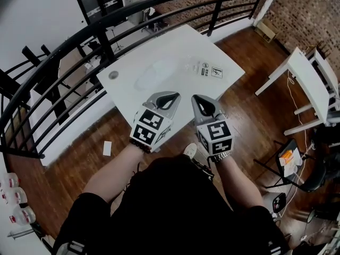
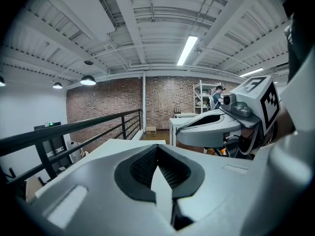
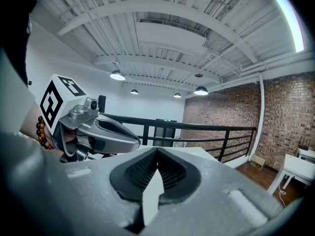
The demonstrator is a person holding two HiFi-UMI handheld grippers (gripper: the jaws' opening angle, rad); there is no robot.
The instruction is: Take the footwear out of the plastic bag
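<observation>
Left hand-held gripper (image 1: 171,99) and right hand-held gripper (image 1: 199,104) each have their jaws pressed together on nothing, side by side at frame centre, at the near edge of the table (image 1: 226,84). Toward the upper middle lies the plastic bag (image 1: 154,74), clear and flat-looking, with printed labels (image 1: 210,70) to its right. The footwear inside is too faint to make out. The film is probably light, limp and slippery, so a loose edge looks the best place to pinch.
</observation>
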